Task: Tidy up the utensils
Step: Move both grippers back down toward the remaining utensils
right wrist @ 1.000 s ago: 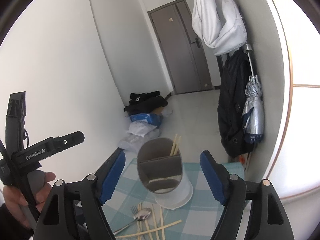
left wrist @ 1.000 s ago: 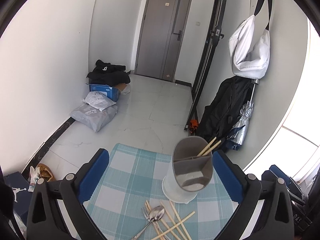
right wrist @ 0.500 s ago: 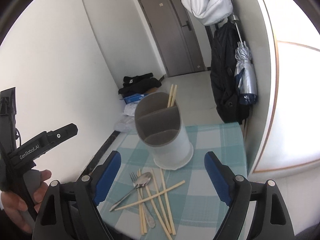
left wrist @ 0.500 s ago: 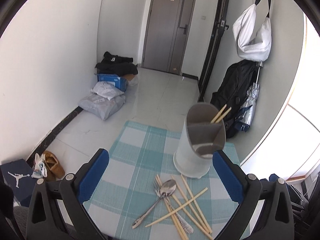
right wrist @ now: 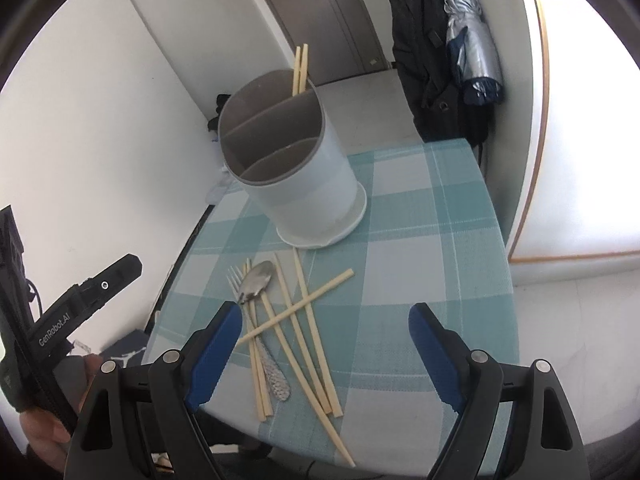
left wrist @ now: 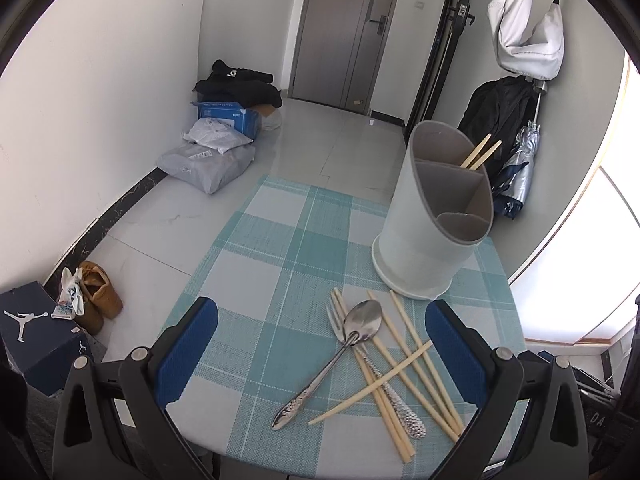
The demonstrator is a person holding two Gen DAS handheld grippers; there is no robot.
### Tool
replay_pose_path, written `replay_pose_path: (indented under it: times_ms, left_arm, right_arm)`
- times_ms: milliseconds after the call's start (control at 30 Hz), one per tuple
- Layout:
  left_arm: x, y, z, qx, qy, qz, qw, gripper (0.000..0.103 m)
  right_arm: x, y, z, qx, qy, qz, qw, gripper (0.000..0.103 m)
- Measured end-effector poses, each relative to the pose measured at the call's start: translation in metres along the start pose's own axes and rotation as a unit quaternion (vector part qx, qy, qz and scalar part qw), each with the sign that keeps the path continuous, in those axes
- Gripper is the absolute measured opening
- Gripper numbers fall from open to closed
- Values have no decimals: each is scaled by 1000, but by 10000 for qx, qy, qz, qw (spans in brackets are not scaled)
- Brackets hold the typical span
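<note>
A white and grey utensil holder (left wrist: 424,240) (right wrist: 304,192) with three compartments stands upright on the checked tablecloth. Two chopsticks (left wrist: 480,152) (right wrist: 300,68) stick out of its far compartment. In front of it lies a loose pile: a metal spoon (left wrist: 362,320) (right wrist: 256,280), a fork (left wrist: 334,318) (right wrist: 234,278) partly under the spoon, and several crossed chopsticks (left wrist: 416,344) (right wrist: 304,320). My left gripper (left wrist: 322,344) hovers open above the pile's left side. My right gripper (right wrist: 326,354) is open too, above the pile's near end, with nothing between its pads.
The teal checked cloth (left wrist: 280,240) covers a small rounded table whose near edge is close below both grippers. On the floor to the left lie bags (left wrist: 208,160), a shoe box (left wrist: 36,328) and shoes. A dark coat and an umbrella (right wrist: 476,60) hang at the right wall.
Both grippers have come down toward the table and tipped further downward. The pile of utensils now lies fully in view between the fingers. Nothing on the table has moved.
</note>
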State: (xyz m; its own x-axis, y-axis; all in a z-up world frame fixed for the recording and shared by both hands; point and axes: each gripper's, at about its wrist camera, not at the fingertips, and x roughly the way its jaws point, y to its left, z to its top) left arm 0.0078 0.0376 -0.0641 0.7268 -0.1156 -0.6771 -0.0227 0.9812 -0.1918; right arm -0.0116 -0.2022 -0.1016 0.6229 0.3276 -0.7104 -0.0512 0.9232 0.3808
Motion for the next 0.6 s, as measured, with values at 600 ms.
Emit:
replay_pose_path:
  times_ms: [600]
  left_arm:
    - [30, 32, 13, -566, 666, -227, 9959, 102]
  right_arm:
    - [84, -3, 29, 494, 1205, -310, 9910, 65]
